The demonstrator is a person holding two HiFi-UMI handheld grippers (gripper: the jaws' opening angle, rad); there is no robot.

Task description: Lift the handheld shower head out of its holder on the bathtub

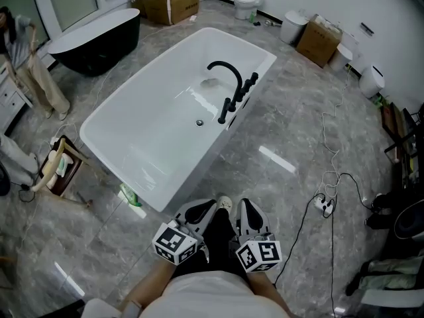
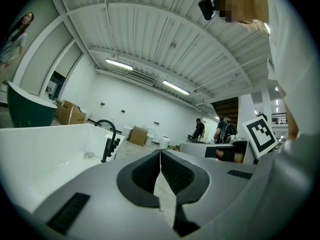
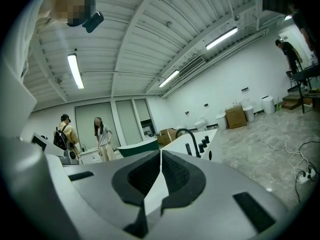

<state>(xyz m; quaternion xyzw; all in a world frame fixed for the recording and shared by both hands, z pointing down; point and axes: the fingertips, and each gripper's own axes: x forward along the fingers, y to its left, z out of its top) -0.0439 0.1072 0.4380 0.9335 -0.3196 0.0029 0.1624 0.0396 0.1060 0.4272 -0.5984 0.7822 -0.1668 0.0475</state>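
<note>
A white bathtub (image 1: pixel 132 144) lies ahead of me on the grey floor. On its right rim stands a black curved spout (image 1: pixel 227 71) with a row of black fittings. The slim black handheld shower head (image 1: pixel 225 110) stands upright in its holder at the near end of that row. It also shows in the left gripper view (image 2: pixel 106 151) and in the right gripper view (image 3: pixel 188 149). My left gripper (image 1: pixel 222 205) (image 2: pixel 160 151) and right gripper (image 1: pixel 242 205) (image 3: pixel 161 151) are side by side near my body, well short of the tub. Both are shut and hold nothing.
A black tub (image 1: pixel 99 42) and a person (image 1: pixel 30 65) are at the far left. Cardboard boxes (image 1: pixel 165 2) (image 1: pixel 318 42) and toilets line the back wall. Cables and a power strip (image 1: pixel 323 204) lie on the floor at right. A wooden rack (image 1: pixel 59 167) and a green bottle (image 1: pixel 130 195) sit by the tub's near corner.
</note>
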